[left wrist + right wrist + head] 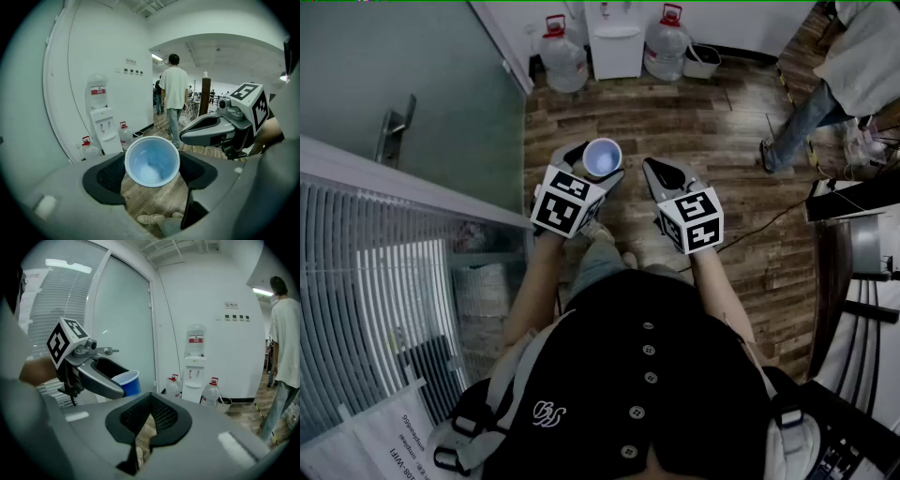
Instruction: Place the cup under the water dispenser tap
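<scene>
Cup (602, 157), thin blue plastic, empty and upright, sits gripped by its wall in the left tongs (152, 169), well apart from the dispenser (616, 47) across the floor. It looks light and easily crushed, so a gentle squeeze below the rim suits. Right tongs (667, 176) are closed, empty.

Blue cup (152, 161) btwn jaws (dispenser (104, 123) ahead)

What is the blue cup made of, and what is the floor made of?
The cup looks like thin plastic, though coated paper is possible: smooth, pale blue, with a thin white rim. The floor looks like wood planks or laminate: brown grain, long board seams, slight sheen.
</scene>
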